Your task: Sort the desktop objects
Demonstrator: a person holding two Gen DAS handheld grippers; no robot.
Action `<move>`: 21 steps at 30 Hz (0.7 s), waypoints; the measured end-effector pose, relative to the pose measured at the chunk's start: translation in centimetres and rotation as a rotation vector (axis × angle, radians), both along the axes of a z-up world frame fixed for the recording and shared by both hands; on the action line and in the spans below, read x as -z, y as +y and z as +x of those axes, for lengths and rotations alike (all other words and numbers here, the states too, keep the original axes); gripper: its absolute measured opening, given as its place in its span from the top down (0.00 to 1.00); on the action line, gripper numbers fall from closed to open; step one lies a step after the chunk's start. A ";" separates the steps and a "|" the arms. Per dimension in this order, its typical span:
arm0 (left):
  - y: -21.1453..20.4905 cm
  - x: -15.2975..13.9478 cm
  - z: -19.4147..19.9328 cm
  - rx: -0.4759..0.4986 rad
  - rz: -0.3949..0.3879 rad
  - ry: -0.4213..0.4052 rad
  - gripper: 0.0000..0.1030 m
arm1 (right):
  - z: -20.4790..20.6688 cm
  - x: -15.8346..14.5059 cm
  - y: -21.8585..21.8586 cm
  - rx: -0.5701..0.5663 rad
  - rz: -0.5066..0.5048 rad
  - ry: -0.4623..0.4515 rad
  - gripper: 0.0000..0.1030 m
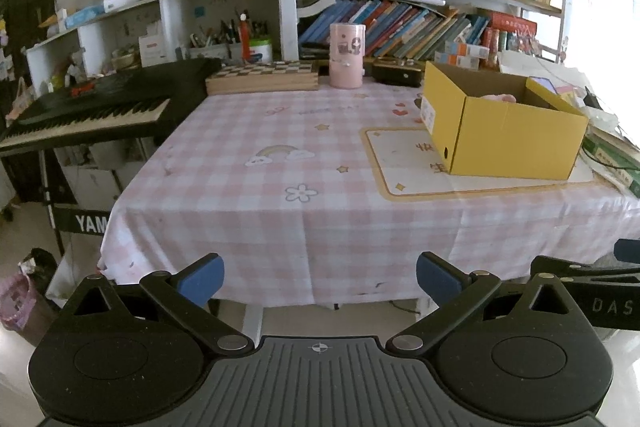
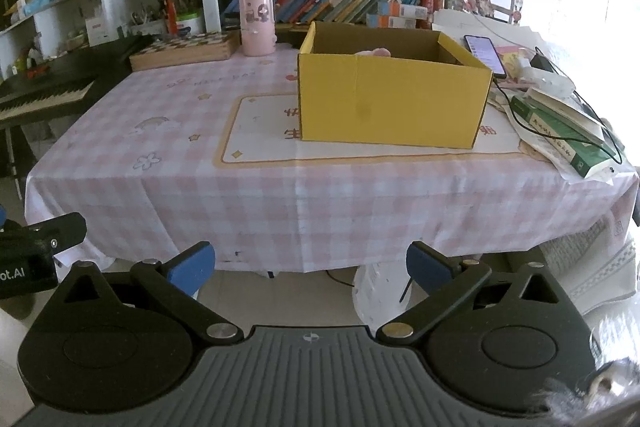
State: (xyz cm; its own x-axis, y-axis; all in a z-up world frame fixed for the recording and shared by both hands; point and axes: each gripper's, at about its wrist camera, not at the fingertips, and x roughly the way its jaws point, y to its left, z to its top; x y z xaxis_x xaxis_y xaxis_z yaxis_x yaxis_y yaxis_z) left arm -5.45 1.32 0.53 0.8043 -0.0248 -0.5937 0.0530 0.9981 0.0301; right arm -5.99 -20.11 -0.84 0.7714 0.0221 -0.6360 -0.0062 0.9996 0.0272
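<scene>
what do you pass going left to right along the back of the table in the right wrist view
keyboard -> checkered board -> pink cylinder -> yellow box -> phone -> green book

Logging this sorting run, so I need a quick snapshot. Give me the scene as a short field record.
left claw: open, holding nothing, short of the table's near edge
right claw: open, holding nothing, short of the table's near edge
yellow box: open-topped, on the cream mat
box contents: something pink, barely visible
pink cup: upright, far edge, left of the box
</scene>
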 end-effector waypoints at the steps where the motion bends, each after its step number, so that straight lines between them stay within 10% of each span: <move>1: -0.1 0.0 0.0 0.002 0.005 0.001 0.00 | 0.0 0.0 0.0 -0.001 0.000 0.000 0.00; 21: -0.9 0.1 0.2 0.022 0.032 0.018 0.00 | 0.1 0.3 -0.3 0.019 0.022 0.018 0.00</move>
State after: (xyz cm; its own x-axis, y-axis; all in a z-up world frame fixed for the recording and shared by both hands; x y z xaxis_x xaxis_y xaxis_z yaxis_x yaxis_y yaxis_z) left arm -5.20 0.41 0.43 0.7929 -0.0236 -0.6088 0.0761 0.9953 0.0606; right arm -5.89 -20.40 -1.11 0.7605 0.0212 -0.6490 0.0137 0.9987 0.0488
